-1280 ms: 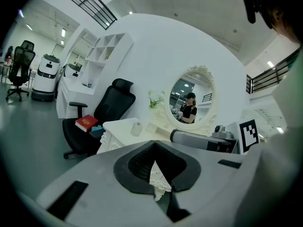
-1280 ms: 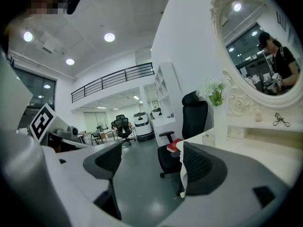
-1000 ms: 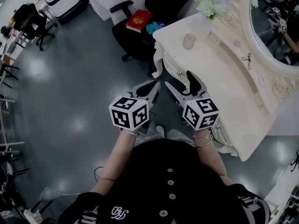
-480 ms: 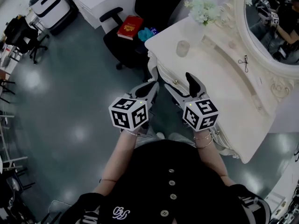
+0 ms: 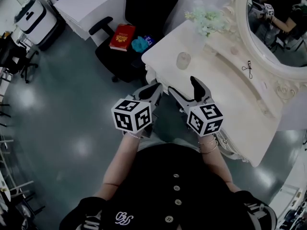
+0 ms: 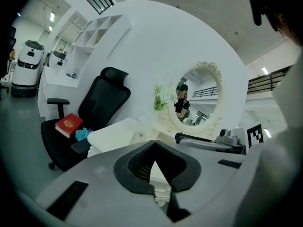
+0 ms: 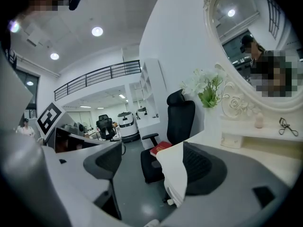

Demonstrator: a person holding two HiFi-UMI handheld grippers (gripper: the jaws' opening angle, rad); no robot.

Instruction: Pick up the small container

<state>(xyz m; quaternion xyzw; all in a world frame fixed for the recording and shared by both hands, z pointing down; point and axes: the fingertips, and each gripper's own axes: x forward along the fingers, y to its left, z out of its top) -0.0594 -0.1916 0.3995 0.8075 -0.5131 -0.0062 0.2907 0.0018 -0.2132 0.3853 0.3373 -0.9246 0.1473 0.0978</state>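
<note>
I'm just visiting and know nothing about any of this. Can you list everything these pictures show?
dressing table: one, cream white, right of centre
small container: one, clear, on the table near the corner by the chair
flowers: one bunch, white and green, table's far end
mirror: one, oval, white frame, behind table
office chair: one, black, left of table
book: one, red, on chair seat
left gripper: one, grey, jaws together, empty
right gripper: one, grey, jaws apart, empty
</note>
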